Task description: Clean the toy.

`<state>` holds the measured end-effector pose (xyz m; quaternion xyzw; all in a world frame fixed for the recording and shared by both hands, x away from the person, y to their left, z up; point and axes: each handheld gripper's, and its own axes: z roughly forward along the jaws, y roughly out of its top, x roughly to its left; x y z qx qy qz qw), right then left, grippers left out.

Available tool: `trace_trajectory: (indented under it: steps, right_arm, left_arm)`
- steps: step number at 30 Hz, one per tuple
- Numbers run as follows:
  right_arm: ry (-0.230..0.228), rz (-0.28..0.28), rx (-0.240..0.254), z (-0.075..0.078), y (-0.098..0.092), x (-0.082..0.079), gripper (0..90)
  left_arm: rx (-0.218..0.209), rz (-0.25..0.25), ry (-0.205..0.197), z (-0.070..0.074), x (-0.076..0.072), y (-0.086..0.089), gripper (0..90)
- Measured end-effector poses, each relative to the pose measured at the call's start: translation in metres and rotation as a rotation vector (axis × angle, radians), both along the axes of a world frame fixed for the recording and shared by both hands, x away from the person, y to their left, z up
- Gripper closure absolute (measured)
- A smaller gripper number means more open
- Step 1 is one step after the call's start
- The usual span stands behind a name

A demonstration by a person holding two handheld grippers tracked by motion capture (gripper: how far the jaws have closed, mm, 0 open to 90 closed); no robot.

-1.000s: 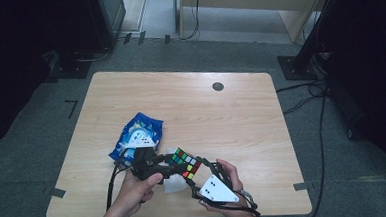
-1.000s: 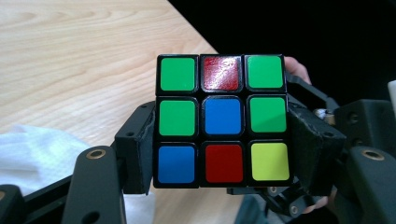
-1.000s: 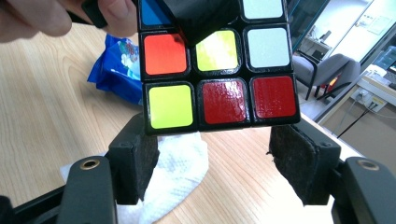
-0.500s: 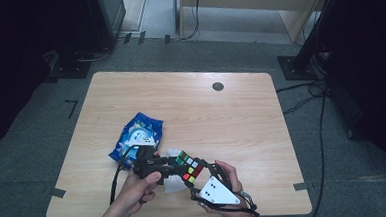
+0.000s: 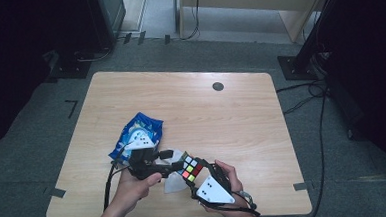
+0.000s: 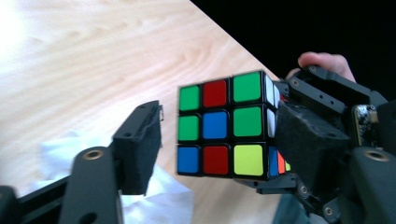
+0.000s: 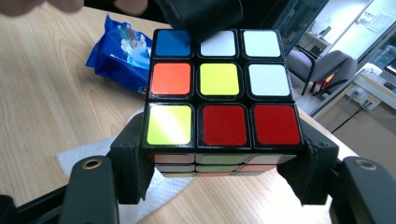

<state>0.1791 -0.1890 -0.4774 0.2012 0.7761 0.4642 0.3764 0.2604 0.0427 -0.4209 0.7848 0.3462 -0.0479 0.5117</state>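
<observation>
A scrambled colour cube (image 5: 191,167) hangs just above the table's near edge, between both grippers. My right gripper (image 7: 219,172) is shut on the cube (image 7: 219,79), a pad pressed to each side, and the top face shows yellow, red, white, orange and blue. My left gripper (image 6: 219,135) is open around the cube (image 6: 217,123): its right pad lies against one side, while its left pad (image 6: 137,149) stands a small gap away. In the high view the left gripper (image 5: 176,159) comes in from the left and the right gripper (image 5: 194,176) from below.
A crumpled white tissue (image 5: 174,184) lies on the wooden table (image 5: 206,113) under the cube. A blue snack packet (image 5: 142,128) sits just left of the hands. A small black round spot (image 5: 218,86) marks the far side. Cables trail off the near edge.
The left gripper has edged a little to the right, closer around the cube. The right gripper still holds the cube in almost the same place.
</observation>
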Motion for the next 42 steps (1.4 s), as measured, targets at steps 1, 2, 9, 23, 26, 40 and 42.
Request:
trace_trajectory:
  steps: [1,2,9,23,26,40,42]
  right_arm:
    - [0.001,0.0,0.0,0.0,0.0,0.0,34.8]
    - [0.0,-0.001,-0.002,0.0,0.0,0.0,34.8]
    - [-0.01,-0.006,-0.024,0.0,0.001,0.0,34.8]
    - [0.012,-0.023,0.02,0.003,-0.023,0.005,34.8]
    - [0.012,-0.01,0.018,0.003,-0.021,0.004,34.8]
    - [0.018,0.035,0.021,0.003,-0.015,0.0,34.8]
    - [0.019,0.039,0.017,0.002,-0.014,0.0,34.8]
  left_arm:
    - [0.006,0.002,-0.012,0.001,-0.001,0.001,39.1]
    - [0.014,0.001,-0.028,0.002,-0.001,0.001,42.6]
    - [0.044,0.028,-0.059,-0.001,-0.001,0.001,48.9]
    - [0.48,0.081,-0.105,-0.069,0.009,-0.031,39.4]
    - [0.531,0.095,-0.091,-0.08,0.012,-0.033,47.1]
    - [-0.079,-0.022,0.042,-0.048,0.02,0.011,88.6]
    - [-0.197,-0.077,0.055,-0.04,0.019,0.017,88.5]
